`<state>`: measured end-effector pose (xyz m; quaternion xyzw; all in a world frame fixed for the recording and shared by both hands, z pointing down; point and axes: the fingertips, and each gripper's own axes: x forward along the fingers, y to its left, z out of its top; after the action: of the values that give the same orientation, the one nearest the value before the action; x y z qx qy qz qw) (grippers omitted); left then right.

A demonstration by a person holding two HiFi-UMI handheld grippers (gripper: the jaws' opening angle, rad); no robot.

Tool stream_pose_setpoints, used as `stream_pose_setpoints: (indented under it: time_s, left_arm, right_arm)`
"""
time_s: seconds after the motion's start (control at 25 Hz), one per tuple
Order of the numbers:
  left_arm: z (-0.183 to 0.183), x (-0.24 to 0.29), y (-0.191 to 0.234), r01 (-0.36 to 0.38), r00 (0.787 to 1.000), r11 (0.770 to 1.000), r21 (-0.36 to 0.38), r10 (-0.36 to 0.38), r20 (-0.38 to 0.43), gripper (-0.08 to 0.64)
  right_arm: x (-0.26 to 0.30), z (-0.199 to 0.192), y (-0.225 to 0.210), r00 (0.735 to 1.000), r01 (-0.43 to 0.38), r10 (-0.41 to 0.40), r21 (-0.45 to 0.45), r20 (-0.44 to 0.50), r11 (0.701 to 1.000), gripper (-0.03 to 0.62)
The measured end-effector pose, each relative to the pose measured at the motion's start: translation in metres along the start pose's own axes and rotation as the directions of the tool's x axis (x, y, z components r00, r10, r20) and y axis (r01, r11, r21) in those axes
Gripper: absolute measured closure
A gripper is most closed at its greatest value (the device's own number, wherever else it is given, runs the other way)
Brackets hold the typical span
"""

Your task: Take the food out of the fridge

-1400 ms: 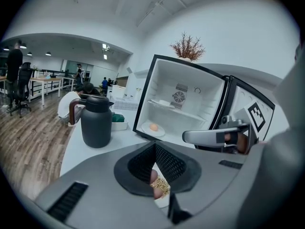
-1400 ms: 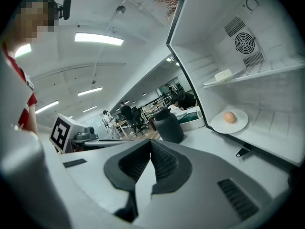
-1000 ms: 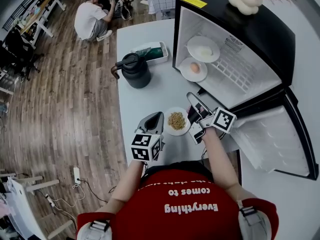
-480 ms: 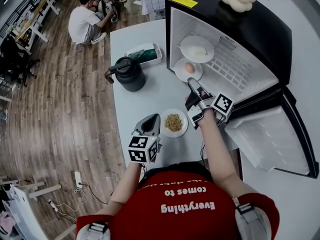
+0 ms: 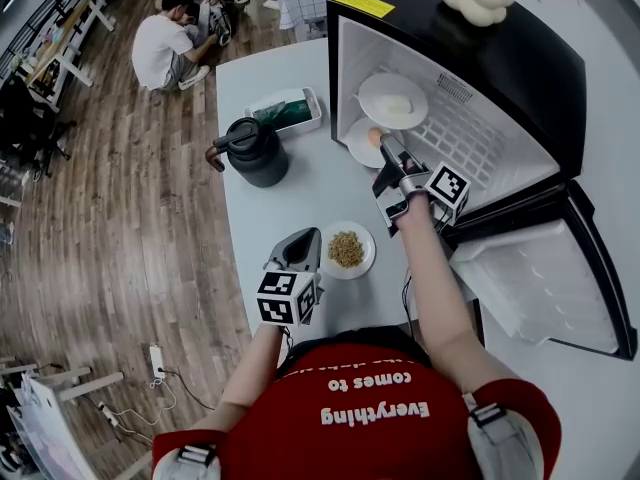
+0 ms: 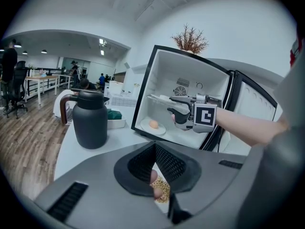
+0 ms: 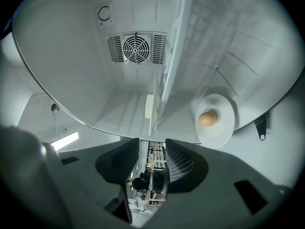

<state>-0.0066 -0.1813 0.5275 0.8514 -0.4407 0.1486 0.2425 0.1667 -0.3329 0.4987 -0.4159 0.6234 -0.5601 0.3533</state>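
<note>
A black mini fridge stands open on the white table. On its floor lies a white plate with a brown egg; a second plate with pale food sits on the wire shelf. A plate of grains rests on the table. My right gripper is at the fridge mouth beside the egg plate; its jaws have just been opening and hold nothing. My left gripper hovers shut and holding nothing, left of the grain plate.
A black jug and a white tray with something green stand at the table's far left. The fridge door lies swung open at the right. A person sits on the wood floor beyond.
My right gripper left the plate of grains on the table and travelled up to the fridge mouth, near the egg plate. The left gripper stayed put.
</note>
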Motion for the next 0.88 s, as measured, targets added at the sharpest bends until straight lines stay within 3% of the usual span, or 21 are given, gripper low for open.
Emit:
stream_pose_setpoints:
  time_s: [0.2, 0.64, 0.68, 0.76, 0.88]
  left_arm:
    - [0.006, 0.007, 0.003, 0.001, 1.000, 1.000, 0.011, -0.001, 0.003, 0.557]
    - [0.003, 0.008, 0.008, 0.000, 1.000, 1.000, -0.006, 0.000, -0.008, 0.557]
    - [0.003, 0.008, 0.009, -0.001, 1.000, 1.000, -0.007, 0.001, -0.009, 0.557]
    - [0.001, 0.006, 0.010, -0.004, 1.000, 1.000, -0.008, 0.004, -0.010, 0.557]
    - [-0.001, 0.005, 0.010, -0.006, 1.000, 1.000, -0.011, 0.006, -0.014, 0.557]
  right_arm:
    - [0.012, 0.020, 0.007, 0.998, -0.021, 0.018, 0.043, 0.064, 0.999, 0.430]
    - [0.034, 0.038, 0.004, 0.994, -0.060, 0.049, 0.110, 0.100, 0.992, 0.431]
    - [0.034, 0.039, 0.005, 0.993, -0.062, 0.050, 0.116, 0.107, 0.991, 0.436]
    - [0.032, 0.039, 0.001, 0.993, -0.051, 0.036, 0.125, 0.116, 0.991, 0.539]
    - [0.030, 0.038, -0.003, 0.992, -0.063, 0.045, 0.156, 0.119, 0.986, 0.551]
